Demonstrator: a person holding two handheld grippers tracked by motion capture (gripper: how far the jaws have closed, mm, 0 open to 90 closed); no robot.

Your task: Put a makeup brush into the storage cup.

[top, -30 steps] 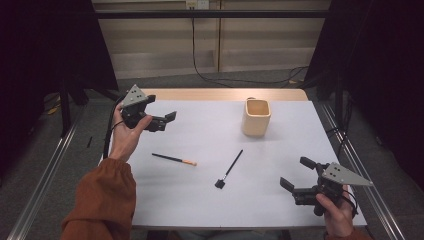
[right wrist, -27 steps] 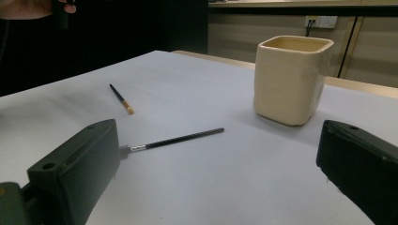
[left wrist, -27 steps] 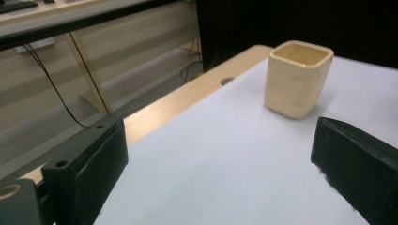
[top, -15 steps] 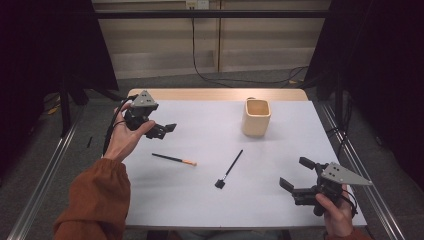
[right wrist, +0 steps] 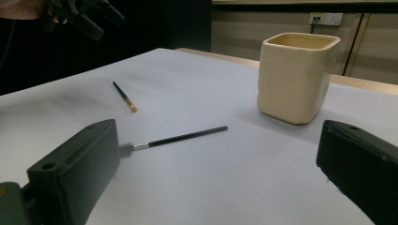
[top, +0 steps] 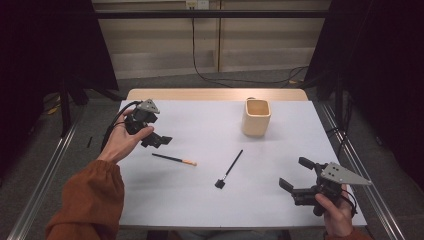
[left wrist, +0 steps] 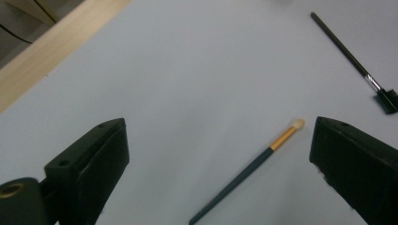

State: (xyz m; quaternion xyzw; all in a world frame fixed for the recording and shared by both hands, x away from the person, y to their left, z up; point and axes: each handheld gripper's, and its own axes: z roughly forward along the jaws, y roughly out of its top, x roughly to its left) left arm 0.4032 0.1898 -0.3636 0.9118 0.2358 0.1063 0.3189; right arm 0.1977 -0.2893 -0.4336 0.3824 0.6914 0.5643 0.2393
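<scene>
Brush lies between wide-apart left tongs, untouched.

small brush left-centre on tabletop | long brush to its right | cup behind, right | left claw above small brush

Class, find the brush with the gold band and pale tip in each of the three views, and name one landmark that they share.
High view: gold-banded brush, left of centre.
Left gripper view: low, between the jaws.
Right gripper view: upper left.
Shared landmark: black brush.
</scene>
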